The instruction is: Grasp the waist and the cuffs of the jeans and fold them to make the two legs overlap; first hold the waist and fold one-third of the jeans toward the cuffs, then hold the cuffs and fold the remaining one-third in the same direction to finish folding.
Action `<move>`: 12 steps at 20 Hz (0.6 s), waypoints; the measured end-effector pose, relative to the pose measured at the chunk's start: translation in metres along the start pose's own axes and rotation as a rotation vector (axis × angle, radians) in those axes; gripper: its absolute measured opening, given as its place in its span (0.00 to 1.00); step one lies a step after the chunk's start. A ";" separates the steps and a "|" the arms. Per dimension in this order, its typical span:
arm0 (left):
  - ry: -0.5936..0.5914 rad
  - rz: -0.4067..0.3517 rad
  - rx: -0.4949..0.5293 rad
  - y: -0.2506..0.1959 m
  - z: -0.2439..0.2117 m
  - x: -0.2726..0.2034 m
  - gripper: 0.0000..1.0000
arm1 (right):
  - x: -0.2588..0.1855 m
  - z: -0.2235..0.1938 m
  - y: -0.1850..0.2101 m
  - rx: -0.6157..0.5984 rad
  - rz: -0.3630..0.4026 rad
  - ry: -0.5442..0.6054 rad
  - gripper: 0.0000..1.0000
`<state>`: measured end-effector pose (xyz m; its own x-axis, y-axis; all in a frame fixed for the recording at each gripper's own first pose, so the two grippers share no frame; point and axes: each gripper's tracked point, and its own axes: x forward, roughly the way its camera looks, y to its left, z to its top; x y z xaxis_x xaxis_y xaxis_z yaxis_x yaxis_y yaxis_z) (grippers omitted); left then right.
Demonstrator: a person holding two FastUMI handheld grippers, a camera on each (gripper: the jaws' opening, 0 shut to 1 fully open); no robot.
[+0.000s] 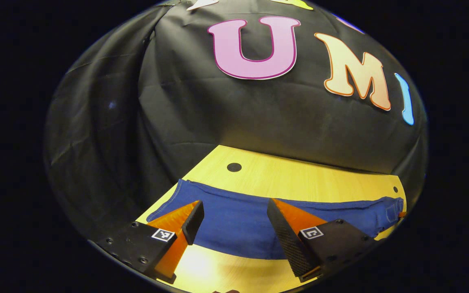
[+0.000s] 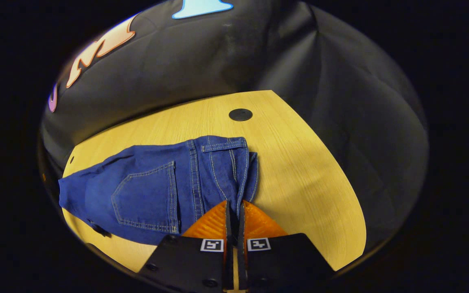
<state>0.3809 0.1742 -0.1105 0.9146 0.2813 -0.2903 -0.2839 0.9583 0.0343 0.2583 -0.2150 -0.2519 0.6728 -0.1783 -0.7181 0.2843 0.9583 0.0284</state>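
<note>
- The left gripper [image 1: 234, 221] is seen wide open, fingers well apart, hovering over the jeans [image 1: 238, 228] with nothing pinched between them.
- The right gripper [image 2: 234, 213] is closed tight, both fingers pressed together on the waist [image 2: 234, 162] edge of the jeans [image 2: 149, 191], so the denim is clamped.
- One pair of jeans is counted, laid along the tabletop [image 2: 299, 162] near its front edge, waist end toward the right side, back pocket [image 2: 145, 199] up.
- In the left gripper view the far waist end is squashed at the rim and hard to make out; the cuffs can't really be told apart.
- Two dark round holes are spotted in the tabletop [image 1: 291, 171], one [image 1: 234, 167] by the back edge, one smaller [image 1: 395, 189] at the right.
</note>
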 end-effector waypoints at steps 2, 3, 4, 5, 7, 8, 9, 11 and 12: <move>-0.003 -0.017 -0.004 -0.001 0.002 -0.003 0.96 | -0.002 0.002 0.000 0.006 -0.027 -0.007 0.04; -0.002 -0.027 -0.009 0.000 0.003 -0.004 0.96 | -0.004 0.004 0.000 0.002 -0.041 -0.010 0.04; 0.001 -0.031 -0.015 0.005 0.002 -0.005 0.96 | -0.008 0.008 0.001 0.004 -0.056 -0.014 0.04; 0.007 -0.042 -0.017 0.007 0.002 -0.005 0.96 | -0.015 0.014 0.002 0.007 -0.064 -0.026 0.00; 0.007 -0.061 -0.009 0.015 0.003 -0.010 0.96 | -0.032 0.032 0.007 0.043 -0.070 -0.071 0.03; 0.002 -0.070 -0.003 0.020 0.004 -0.013 0.96 | -0.040 0.036 0.009 0.056 -0.071 -0.088 0.03; -0.008 -0.080 0.002 0.024 0.008 -0.014 0.96 | -0.051 0.042 0.014 0.057 -0.071 -0.106 0.03; -0.022 -0.104 0.013 0.031 0.013 -0.015 0.96 | -0.087 0.055 0.020 0.026 -0.057 -0.150 0.03; -0.025 -0.118 0.015 0.034 0.013 -0.016 0.96 | -0.106 0.062 0.029 0.006 -0.050 -0.176 0.00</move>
<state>0.3605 0.2032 -0.0926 0.9484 0.1680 -0.2689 -0.1700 0.9853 0.0162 0.2376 -0.1825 -0.1320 0.7666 -0.2624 -0.5860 0.3238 0.9461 0.0000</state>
